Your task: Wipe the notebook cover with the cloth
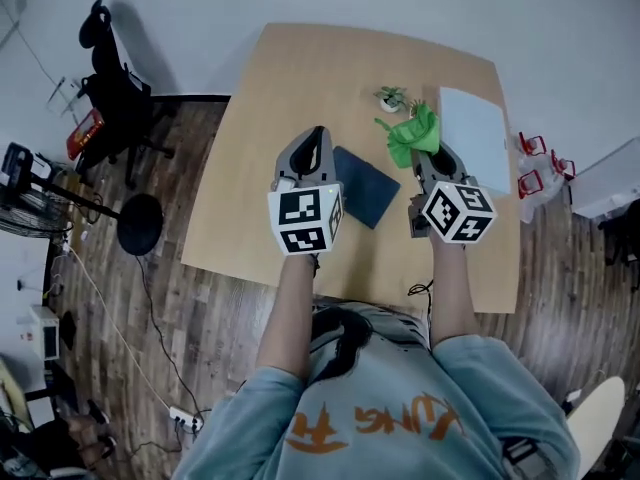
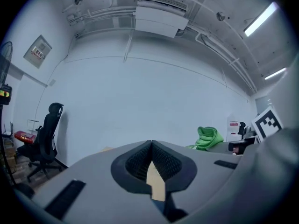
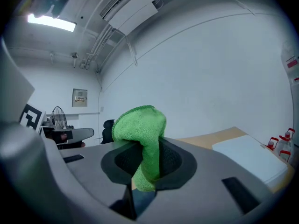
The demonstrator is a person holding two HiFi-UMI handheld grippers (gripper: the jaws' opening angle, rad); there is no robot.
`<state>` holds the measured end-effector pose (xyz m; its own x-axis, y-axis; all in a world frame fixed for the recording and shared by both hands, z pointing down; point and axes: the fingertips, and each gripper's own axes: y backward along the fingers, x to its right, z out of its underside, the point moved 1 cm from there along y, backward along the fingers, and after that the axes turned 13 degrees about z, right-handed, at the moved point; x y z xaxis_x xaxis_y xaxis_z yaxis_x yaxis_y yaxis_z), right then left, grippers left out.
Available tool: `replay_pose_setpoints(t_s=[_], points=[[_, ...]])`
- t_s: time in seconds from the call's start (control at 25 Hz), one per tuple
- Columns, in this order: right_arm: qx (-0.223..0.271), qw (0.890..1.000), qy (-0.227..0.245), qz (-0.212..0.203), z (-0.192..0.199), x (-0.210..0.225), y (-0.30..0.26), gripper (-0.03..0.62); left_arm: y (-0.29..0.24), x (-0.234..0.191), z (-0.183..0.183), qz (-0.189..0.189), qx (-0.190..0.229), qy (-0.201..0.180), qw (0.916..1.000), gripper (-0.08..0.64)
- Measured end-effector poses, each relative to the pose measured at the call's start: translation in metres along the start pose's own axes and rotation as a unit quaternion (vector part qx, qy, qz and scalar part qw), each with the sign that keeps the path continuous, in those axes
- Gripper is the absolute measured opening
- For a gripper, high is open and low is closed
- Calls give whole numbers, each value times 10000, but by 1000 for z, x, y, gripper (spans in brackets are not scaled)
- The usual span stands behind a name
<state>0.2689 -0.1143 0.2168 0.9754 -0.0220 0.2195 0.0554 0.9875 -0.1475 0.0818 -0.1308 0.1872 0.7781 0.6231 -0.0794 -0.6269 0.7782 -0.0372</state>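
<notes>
A: So, the head view first: where does the wiping stand?

B: Not begun, by the look of it. The right claw [image 1: 424,156] carries the cloth [image 1: 412,135] bunched at its tips. The notebook [image 1: 366,186] lies flat on the table [image 1: 300,68] between the two claws, just inboard of the left claw [image 1: 317,140] and down-left of the right one's tips. Cloth and cover look apart.

A: And the left gripper view?

B: Its jaws are pressed together on nothing, and only a sliver of tabletop shows through the slot. The cloth [image 2: 208,138] sits off to that claw's right, about level with it. The view faces wall, not notebook, so the claw seems pointed level rather than down.

A: The right gripper view?

B: Jaws clamped on the cloth [image 3: 141,139], with a fold standing above the tips and a tail hanging below. A white sheet [image 3: 250,158] lies ahead-right of them.

A: How should the person do it well?

B: Tip the right claw down so the hanging tail meets the cover first, not the hard tips, then sweep in long passes. The left claw could pin the corner nearest it, since a light notebook will likely slide.
</notes>
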Motion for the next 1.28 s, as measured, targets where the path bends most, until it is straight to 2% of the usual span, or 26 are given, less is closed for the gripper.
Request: replay_pose_setpoints(t_s=[0.2, 0.36, 0.52, 0.84, 1.08, 1.28], points=[[276, 9995, -10, 146, -35, -1, 10, 66, -10, 9, -21, -134, -24, -243, 9996, 17], [521, 9982, 281, 56, -53, -12, 19, 66, -1, 16, -25, -296, 4, -292, 9991, 17], [582, 9970, 500, 116, -55, -12, 24, 66, 5, 26, -26, -284, 127, -358, 9989, 17], [627, 9963, 590, 64, -57, -10, 30, 66, 14, 38, -33, -336, 320, -443, 9979, 17], [606, 9957, 696, -63, -56, -15, 28, 66, 17, 36, -33, -417, 340, -416, 9977, 17], [683, 9927, 967, -215, -58, -23, 29, 66, 19, 32, -29, -463, 344, -346, 9977, 17]])
